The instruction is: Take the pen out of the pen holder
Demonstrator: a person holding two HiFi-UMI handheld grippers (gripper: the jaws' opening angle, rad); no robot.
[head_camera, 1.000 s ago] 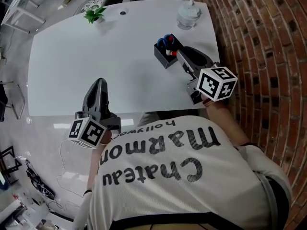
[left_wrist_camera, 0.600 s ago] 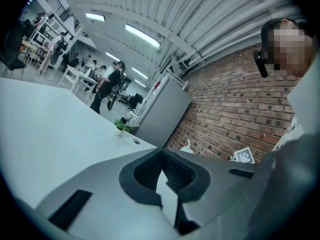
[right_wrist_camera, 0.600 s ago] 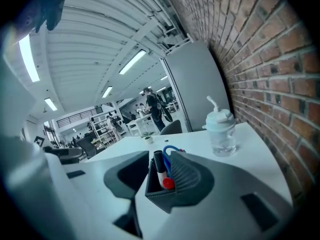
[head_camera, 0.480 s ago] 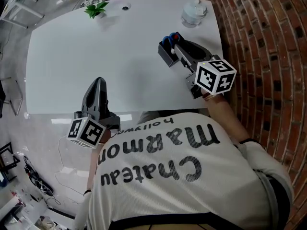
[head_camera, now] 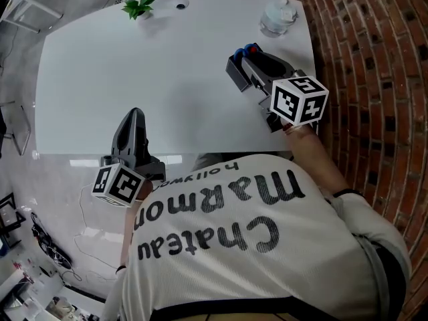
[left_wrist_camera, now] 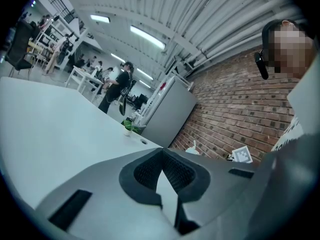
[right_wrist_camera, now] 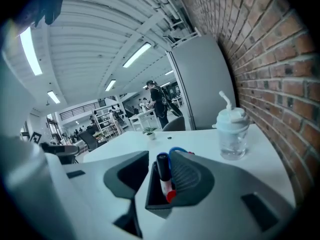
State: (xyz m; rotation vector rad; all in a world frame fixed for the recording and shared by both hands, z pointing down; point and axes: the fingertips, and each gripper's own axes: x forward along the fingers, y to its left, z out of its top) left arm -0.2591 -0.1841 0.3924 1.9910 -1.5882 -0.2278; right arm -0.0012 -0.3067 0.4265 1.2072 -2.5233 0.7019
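Note:
A black pen holder [head_camera: 235, 70] stands on the white table [head_camera: 134, 65] at the right. My right gripper [head_camera: 247, 59] reaches over it. In the right gripper view the holder [right_wrist_camera: 155, 204] sits between the two jaws of that gripper [right_wrist_camera: 161, 154], which have just been opening and stand apart. A black pen with a red end [right_wrist_camera: 163, 176] stands upright inside, close to the right pad, with no pad pressing on it. Blue scissor handles [right_wrist_camera: 176, 150] rise behind it. My left gripper [head_camera: 136, 114] hangs at the table's front edge, its tips together [left_wrist_camera: 161, 150] and nothing in them.
A clear pump bottle [head_camera: 276, 19] [right_wrist_camera: 232, 134] stands at the far right corner beside the brick wall [head_camera: 374, 59]. A small potted plant [head_camera: 139, 7] [left_wrist_camera: 129, 127] sits at the far edge, next to a cable hole [head_camera: 180, 5]. People and desks fill the room beyond.
My right gripper has slid forward from just behind the pen holder until its jaws stand around it. The left gripper has barely shifted.

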